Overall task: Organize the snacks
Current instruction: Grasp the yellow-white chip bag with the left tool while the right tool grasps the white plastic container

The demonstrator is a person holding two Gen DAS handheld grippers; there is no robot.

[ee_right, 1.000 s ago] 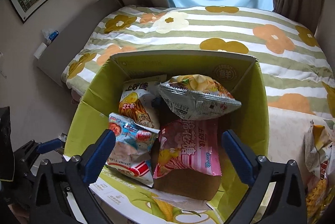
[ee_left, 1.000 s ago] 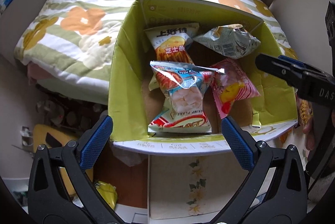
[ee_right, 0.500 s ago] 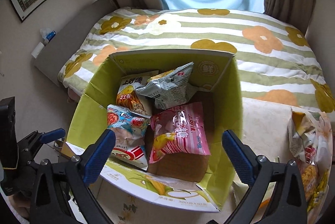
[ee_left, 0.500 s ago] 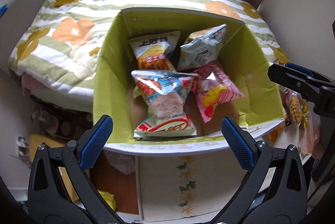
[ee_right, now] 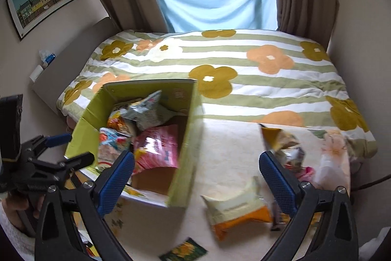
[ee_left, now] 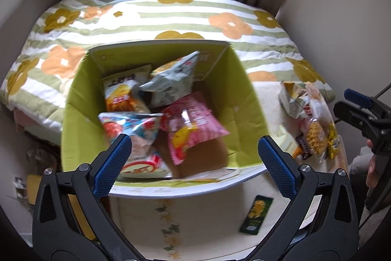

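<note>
Bed with green-striped floral quilt (ee_right: 244, 70) is filling the 12 o'clock half of both views. Open yellow-green cardboard box (ee_left: 80, 99) is sitting on the cream floral table (ee_right: 227, 163), at 9 o'clock from the right wrist view. Inside the box four bags are lying: a pink crinkly snack bag (ee_left: 193, 124) at centre, a silver-grey foil bag (ee_left: 171, 82) leaning at 12 o'clock, an orange-yellow chip bag (ee_left: 122, 92) at 10 o'clock, and a blue-red shrimp-flake bag (ee_left: 132, 129) at 7 o'clock.

Loose snacks are waiting outside: a heap of mixed foil packets (ee_right: 290, 151) at 3 o'clock of the box, and a white-and-orange flat packet (ee_right: 237, 212) lying just beside the right gripper (ee_right: 196, 179). A small dark green sachet (ee_left: 256, 214) is lying near the table's front edge.

Both tools are empty: the right gripper's fingers are standing wide apart, and so are the left gripper's (ee_left: 195, 158), over the box's near rim.

Step looks like between placements, going for the next loose packet. Next move likely calls for lowering the right gripper onto the white-and-orange packet, pinching an edge, then carrying to the box's free brown floor at 5 o'clock.
</note>
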